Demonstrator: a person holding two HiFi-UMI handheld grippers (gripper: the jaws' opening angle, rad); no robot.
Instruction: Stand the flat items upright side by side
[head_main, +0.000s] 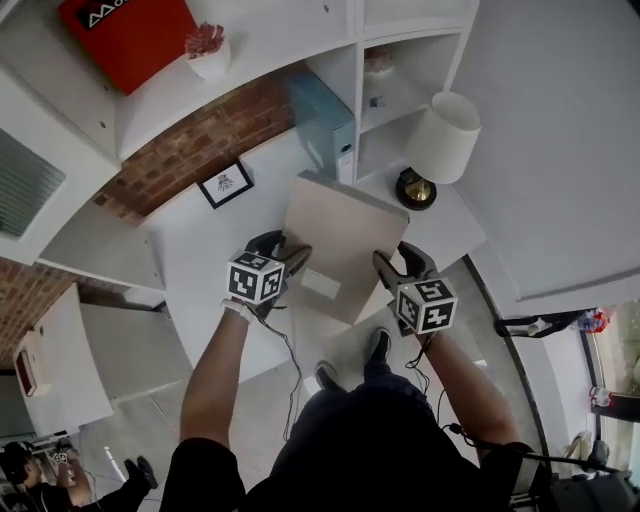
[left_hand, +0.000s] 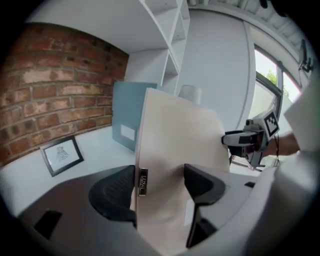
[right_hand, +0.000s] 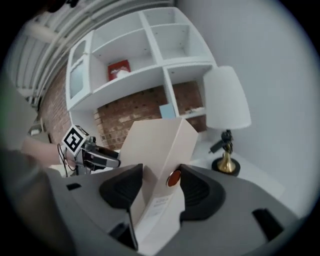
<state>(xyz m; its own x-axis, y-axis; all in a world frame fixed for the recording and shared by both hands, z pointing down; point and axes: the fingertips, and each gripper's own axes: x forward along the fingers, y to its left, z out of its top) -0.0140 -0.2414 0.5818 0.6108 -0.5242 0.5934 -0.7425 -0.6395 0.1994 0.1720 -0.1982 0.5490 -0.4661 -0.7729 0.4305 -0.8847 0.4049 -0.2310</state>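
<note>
Left tool (head_main: 293, 258) and right tool (head_main: 388, 268) each clamp an edge of the beige binder (head_main: 345, 240) — held over the counter (head_main: 195, 245). Likely mid-carry; next, stand it upright just beside the blue binder (head_main: 322, 118).

White desk (head_main: 185, 250) w/ small framed pic (head_main: 225, 184), blue binder (head_main: 322, 120) prob. upright, lamp (head_main: 438, 140) near it

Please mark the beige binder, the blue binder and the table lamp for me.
beige binder (head_main: 345, 235): head view, middle of its broad face.
blue binder (head_main: 322, 115): head view, on its blue side face.
table lamp (head_main: 443, 137): head view, on the white shade.
</note>
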